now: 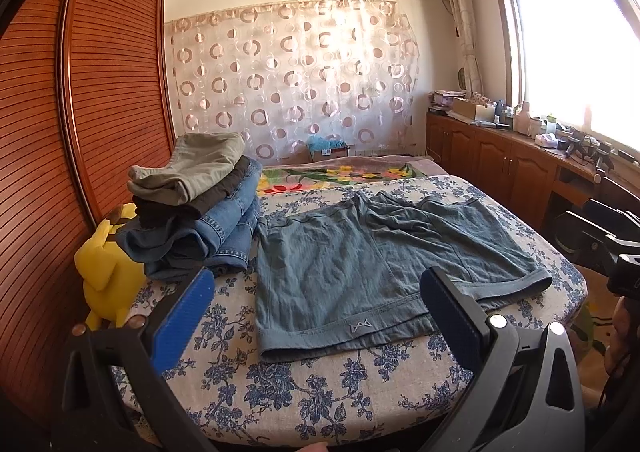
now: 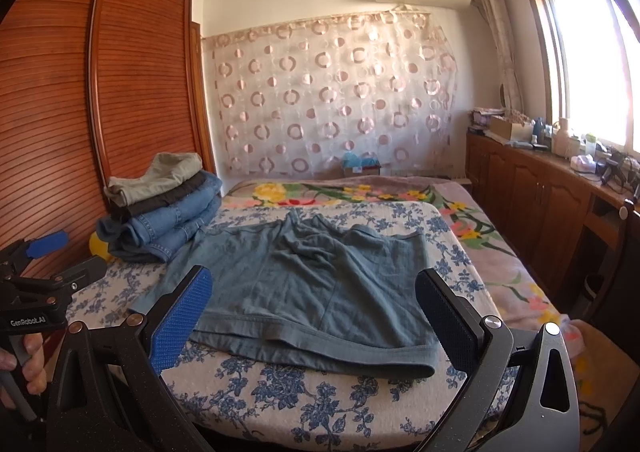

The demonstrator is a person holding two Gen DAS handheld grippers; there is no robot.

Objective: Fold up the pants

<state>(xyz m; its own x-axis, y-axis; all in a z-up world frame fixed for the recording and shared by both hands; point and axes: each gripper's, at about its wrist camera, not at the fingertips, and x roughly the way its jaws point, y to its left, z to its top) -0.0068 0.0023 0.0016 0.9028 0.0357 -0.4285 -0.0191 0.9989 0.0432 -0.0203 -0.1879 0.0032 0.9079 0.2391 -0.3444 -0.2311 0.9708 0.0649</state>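
A pair of blue-grey shorts [image 1: 380,264] lies flat on the flowered bed cover [image 1: 304,384], waistband toward me; it also shows in the right wrist view [image 2: 316,284]. My left gripper [image 1: 316,312] is open and empty, held above the near edge of the bed in front of the waistband. My right gripper [image 2: 314,308] is open and empty, also just short of the waistband's near hem. The left gripper's body [image 2: 36,292] shows at the left of the right wrist view.
A stack of folded pants [image 1: 196,207] sits at the left of the bed, next to a yellow plush toy [image 1: 108,272]. A slatted wooden wardrobe [image 1: 80,111] stands at the left. A wooden cabinet [image 1: 520,167] with clutter runs under the window at the right.
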